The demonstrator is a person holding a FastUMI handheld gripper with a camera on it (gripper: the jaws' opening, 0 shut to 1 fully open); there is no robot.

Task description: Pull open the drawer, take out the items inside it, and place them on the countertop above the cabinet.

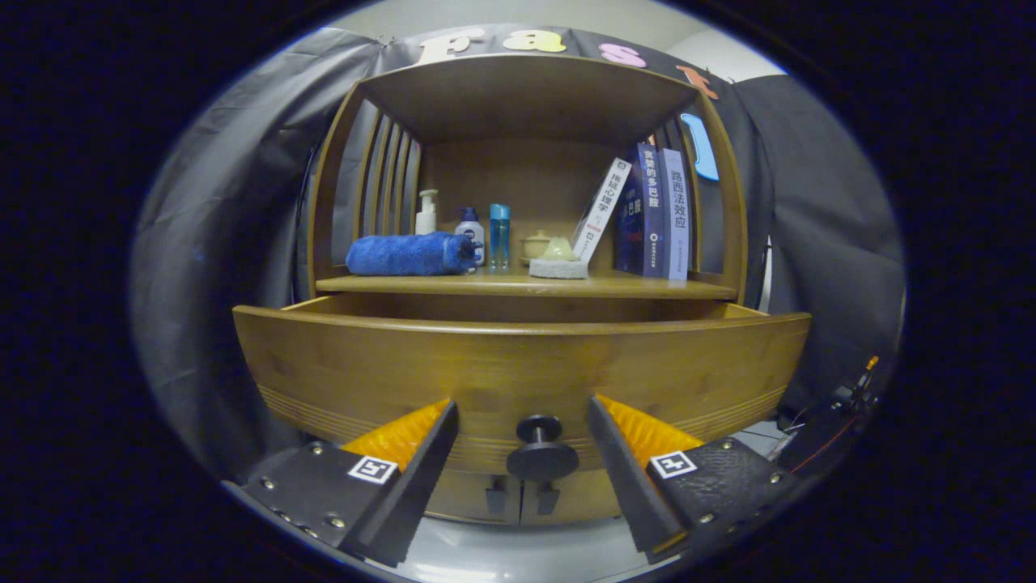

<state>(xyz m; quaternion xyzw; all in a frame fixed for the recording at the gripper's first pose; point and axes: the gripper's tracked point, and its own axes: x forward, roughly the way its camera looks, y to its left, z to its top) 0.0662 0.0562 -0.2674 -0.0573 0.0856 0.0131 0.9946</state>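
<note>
Black cloth drapes the booth behind a wooden cabinet, and we're looking straight at it along our gripper. Its fingers are spread wide apart, gripping nothing, and the round dark drawer knob sits right between them, untouched by either one. That knob belongs to the drawer, which is pulled out toward us, its curved wooden front rising just beyond the fingertips. We can see the top rim and a slice of the back wall inside, but from this low angle we cannot tell what lies in it. Up on the countertop above the drawer, things are already lined up: a rolled blue towel lying on its side, then a white pump bottle, a dark blue bottle with a white label, and a slim light blue bottle standing behind and beside it. Near the middle we have a small lidded cup and a pale object on a grey pad. To the far side, three books stand, one leaning.
</note>
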